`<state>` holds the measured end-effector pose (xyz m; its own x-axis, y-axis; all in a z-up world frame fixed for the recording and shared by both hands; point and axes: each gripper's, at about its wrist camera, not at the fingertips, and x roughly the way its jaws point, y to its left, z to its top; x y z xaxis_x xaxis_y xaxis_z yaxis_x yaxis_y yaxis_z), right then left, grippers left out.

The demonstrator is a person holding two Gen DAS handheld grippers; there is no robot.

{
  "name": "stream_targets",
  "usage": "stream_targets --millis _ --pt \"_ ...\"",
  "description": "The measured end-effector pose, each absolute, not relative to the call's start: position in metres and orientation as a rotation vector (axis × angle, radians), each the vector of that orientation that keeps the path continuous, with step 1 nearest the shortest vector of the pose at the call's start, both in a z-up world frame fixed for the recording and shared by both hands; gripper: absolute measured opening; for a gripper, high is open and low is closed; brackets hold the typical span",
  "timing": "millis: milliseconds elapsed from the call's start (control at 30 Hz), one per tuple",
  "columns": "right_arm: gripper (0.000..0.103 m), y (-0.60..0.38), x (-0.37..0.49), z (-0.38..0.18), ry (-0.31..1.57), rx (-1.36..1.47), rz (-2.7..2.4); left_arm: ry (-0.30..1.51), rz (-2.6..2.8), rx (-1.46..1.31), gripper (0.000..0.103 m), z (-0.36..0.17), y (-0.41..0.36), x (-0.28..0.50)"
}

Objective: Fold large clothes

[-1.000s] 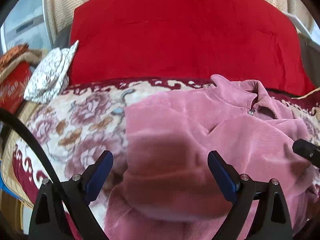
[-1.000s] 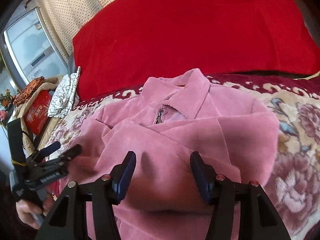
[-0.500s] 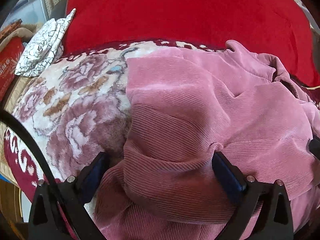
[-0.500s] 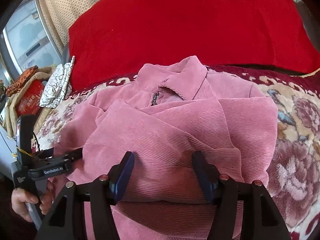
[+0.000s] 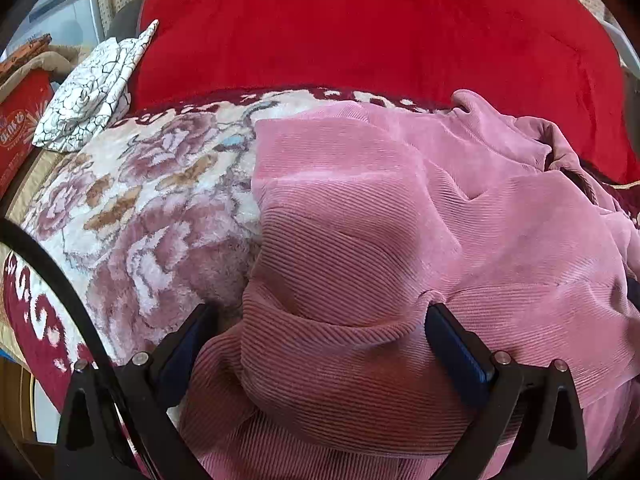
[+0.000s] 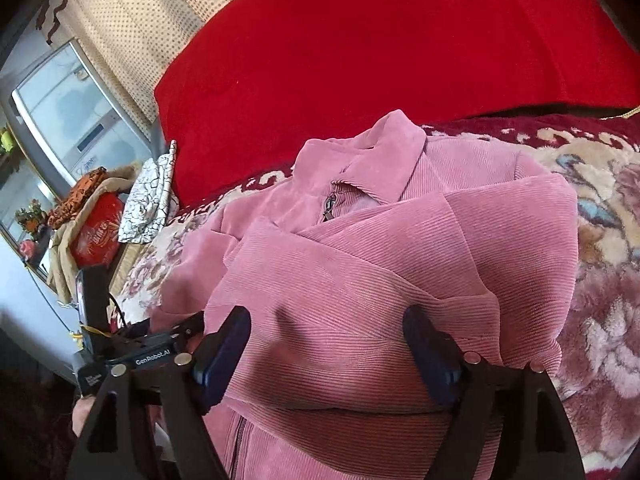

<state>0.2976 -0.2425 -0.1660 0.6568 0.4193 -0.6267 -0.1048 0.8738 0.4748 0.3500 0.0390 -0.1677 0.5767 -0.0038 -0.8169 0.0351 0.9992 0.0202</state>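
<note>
A pink corduroy jacket point(image 5: 400, 220) lies folded on a floral blanket point(image 5: 152, 208), its collar and zipper point(image 6: 330, 202) toward the back. My left gripper point(image 5: 318, 318) hovers low over the jacket's left front edge, its jaws wide apart. A soft fold of the cloth bulges between them, unpinched. In the right wrist view the left gripper point(image 6: 160, 344) shows at the jacket's left side, held by a hand point(image 6: 82, 412). My right gripper point(image 6: 326, 318) is over the jacket's near middle. Its jaws are opening, and the folded sleeve layer point(image 6: 400, 248) lies loose between them.
A big red quilt point(image 5: 360, 32) is piled behind the jacket. A white crackle-patterned folded cloth point(image 5: 88, 92) lies at the blanket's back left, beside a red box point(image 6: 96, 232) and brown fabric. A window point(image 6: 68, 120) and dotted curtain point(image 6: 132, 28) stand at the far left.
The left gripper sank closer to the jacket and its jaws spread a little wider. The right gripper's jaws spread apart over the cloth, and the fold between them has flattened.
</note>
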Motion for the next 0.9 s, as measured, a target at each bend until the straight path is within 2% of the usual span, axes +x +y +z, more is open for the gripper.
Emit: stream_targets --millis 300,600,833,900 --pt "0.081 -0.249 0.291 -0.156 0.770 0.441 0.281 0.944 -0.004 0.056 0.103 -0.160 0.036 0.345" --pt "0.079 -0.258 0.271 -0.121 0.575 0.372 0.216 0.828 0.015 0.075 0.103 -0.133 0.033 0.332" --pt "0.050 -0.241 0.277 -0.129 0.634 0.300 0.234 0.855 0.002 0.093 0.103 -0.138 0.028 0.337" --pt "0.047 -0.235 0.284 -0.140 0.696 0.292 0.239 0.913 -0.024 0.102 0.103 -0.151 0.024 0.341"
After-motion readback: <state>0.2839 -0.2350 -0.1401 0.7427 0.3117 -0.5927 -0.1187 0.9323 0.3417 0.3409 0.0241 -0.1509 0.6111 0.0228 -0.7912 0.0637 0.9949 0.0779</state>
